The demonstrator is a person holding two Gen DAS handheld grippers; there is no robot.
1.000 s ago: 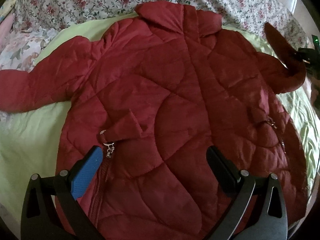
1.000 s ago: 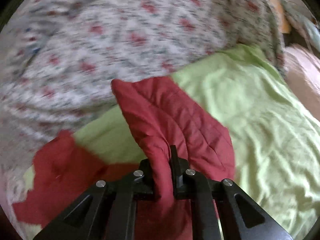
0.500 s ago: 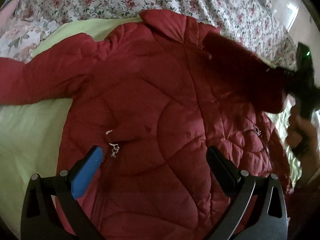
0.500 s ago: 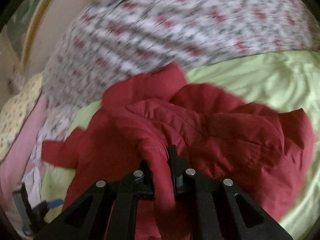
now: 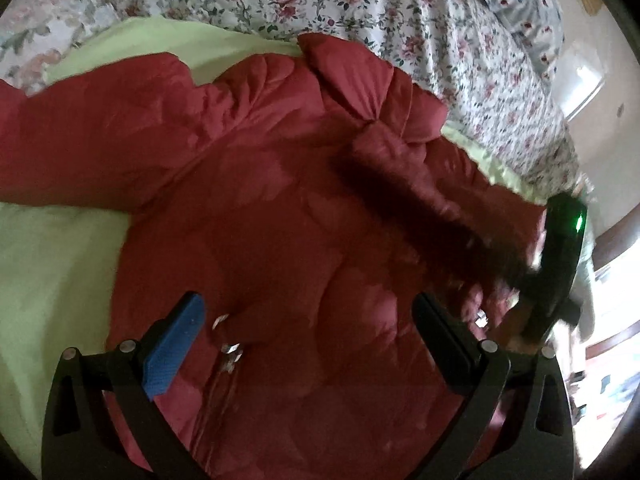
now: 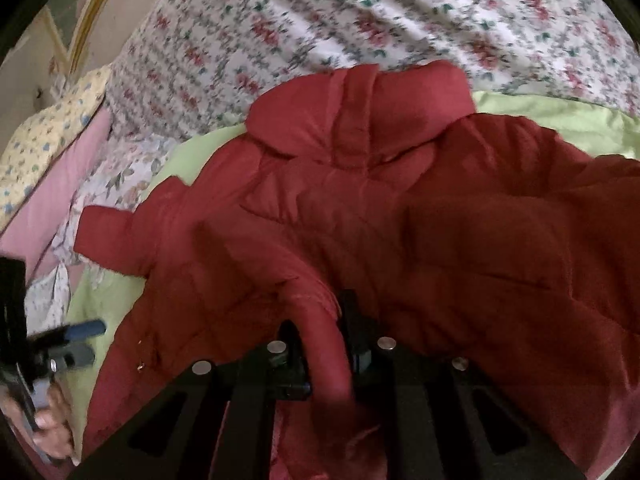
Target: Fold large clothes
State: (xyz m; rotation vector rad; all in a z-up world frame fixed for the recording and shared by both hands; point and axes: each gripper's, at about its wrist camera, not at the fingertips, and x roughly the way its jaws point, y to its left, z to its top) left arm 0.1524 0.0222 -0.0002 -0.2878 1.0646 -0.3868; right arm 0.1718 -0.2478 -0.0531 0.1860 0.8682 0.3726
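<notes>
A dark red quilted jacket (image 5: 260,208) lies front up on a light green sheet (image 5: 48,264), collar (image 5: 348,72) at the far end. My left gripper (image 5: 308,328) is open and empty, hovering over the jacket's lower front near a zip pull (image 5: 230,346). My right gripper (image 6: 320,332) is shut on the jacket's right sleeve (image 6: 320,344) and holds it over the jacket's body. It shows blurred in the left wrist view (image 5: 560,248) with the sleeve (image 5: 420,200) stretched across the chest. The other sleeve (image 6: 108,236) lies spread out to the left.
A floral bedspread (image 5: 360,4) covers the bed beyond the green sheet, also in the right wrist view (image 6: 320,20). Pink and yellow patterned bedding (image 6: 44,168) lies at the far left. The left gripper and the hand holding it show at the lower left (image 6: 60,348).
My right gripper has carried the right sleeve from out at the side inward and across the jacket's chest. My left gripper has stayed open and shifted slightly over the lower front.
</notes>
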